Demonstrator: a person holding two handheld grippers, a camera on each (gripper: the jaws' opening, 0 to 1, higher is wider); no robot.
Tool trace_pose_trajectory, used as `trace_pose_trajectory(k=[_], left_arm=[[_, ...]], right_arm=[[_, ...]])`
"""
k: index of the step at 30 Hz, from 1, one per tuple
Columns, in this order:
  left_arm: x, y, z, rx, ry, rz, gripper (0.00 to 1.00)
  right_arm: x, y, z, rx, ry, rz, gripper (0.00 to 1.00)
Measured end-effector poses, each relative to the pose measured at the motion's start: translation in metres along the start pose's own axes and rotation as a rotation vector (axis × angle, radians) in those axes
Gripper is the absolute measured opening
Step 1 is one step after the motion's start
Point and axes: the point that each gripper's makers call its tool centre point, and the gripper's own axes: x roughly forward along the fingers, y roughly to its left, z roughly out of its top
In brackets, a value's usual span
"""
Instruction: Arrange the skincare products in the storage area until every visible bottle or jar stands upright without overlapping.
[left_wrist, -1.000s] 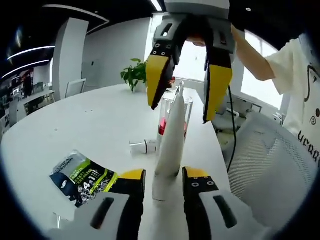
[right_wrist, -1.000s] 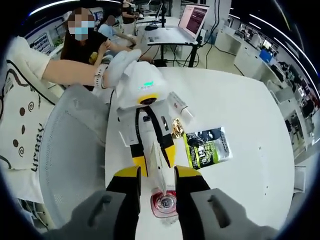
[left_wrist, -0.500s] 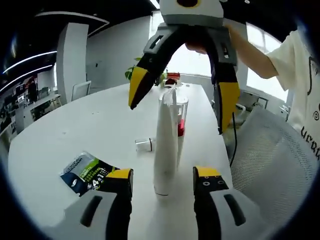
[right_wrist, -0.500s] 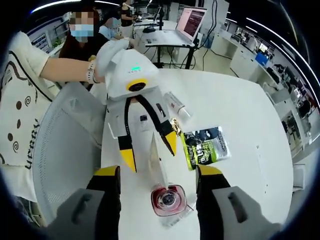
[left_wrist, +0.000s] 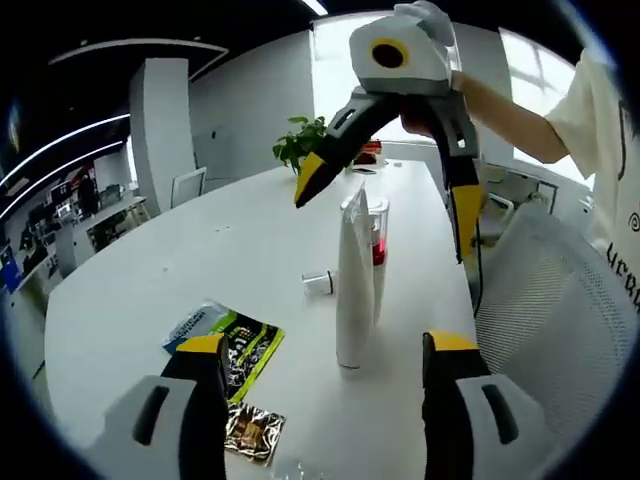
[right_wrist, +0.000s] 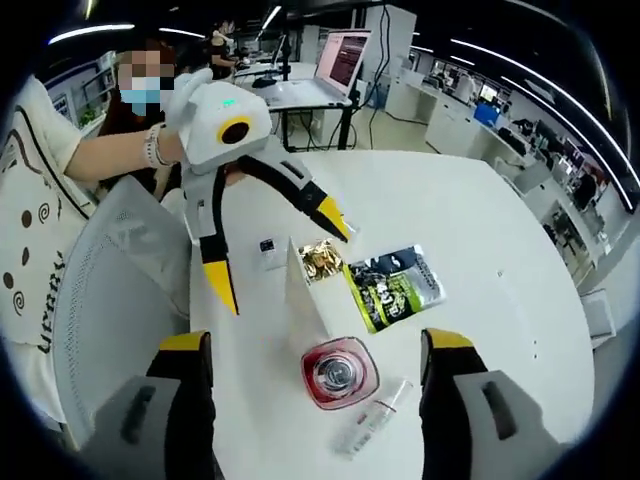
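Both pairs of jaws stand wide apart and hold nothing: our left gripper (left_wrist: 315, 355) frames the white tube (left_wrist: 353, 285) from one side, and our right gripper (right_wrist: 315, 355) looks down on it from the other. We see the white tube standing upright on its cap on the white table (left_wrist: 150, 280), with the clear red-filled bottle (left_wrist: 378, 255) upright just behind it, very close, though we cannot tell if they touch. From the right gripper view the bottle's red top (right_wrist: 340, 373) sits just beside the tube's flat crimped end (right_wrist: 300, 290). A small clear bottle with a white cap (left_wrist: 318, 284) lies on its side near them, and a green-and-black sachet (left_wrist: 232, 340) and a gold foil sachet (left_wrist: 252, 433) lie flat on the table. We judge the tube's standing step done, with the toppled small bottle the step in hand. Next we need to bring one gripper low, close it on the small bottle's body, tip it upright and set it down clear of the other two.
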Motion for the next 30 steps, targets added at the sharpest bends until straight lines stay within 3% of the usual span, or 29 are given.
trace_pose_trajectory(k=[4,11,18,21,24,30], left_arm=[[-0.007,0.0,-0.003,-0.014,0.016,0.017,0.79],[-0.02,0.0,-0.005,-0.006,0.024,0.04,0.86],[-0.036,0.014,-0.014,-0.035,0.051,0.092,0.92],[-0.045,0.013,-0.01,-0.041,0.032,0.113,0.95],[-0.053,0.012,-0.012,-0.039,0.044,0.133,0.96],[-0.062,0.01,-0.015,-0.037,0.046,0.15,0.97]], right_arm=[[-0.002,-0.005,0.0,0.038,-0.045,-0.039,0.91],[-0.002,0.001,-0.005,0.096,-0.09,-0.039,0.94],[-0.008,0.007,-0.009,0.131,-0.132,-0.078,0.98],[-0.013,0.007,-0.015,0.131,-0.132,-0.118,0.99],[-0.019,0.005,-0.028,0.113,-0.092,-0.191,0.99],[-0.022,0.021,-0.035,0.133,-0.11,-0.195,0.99]])
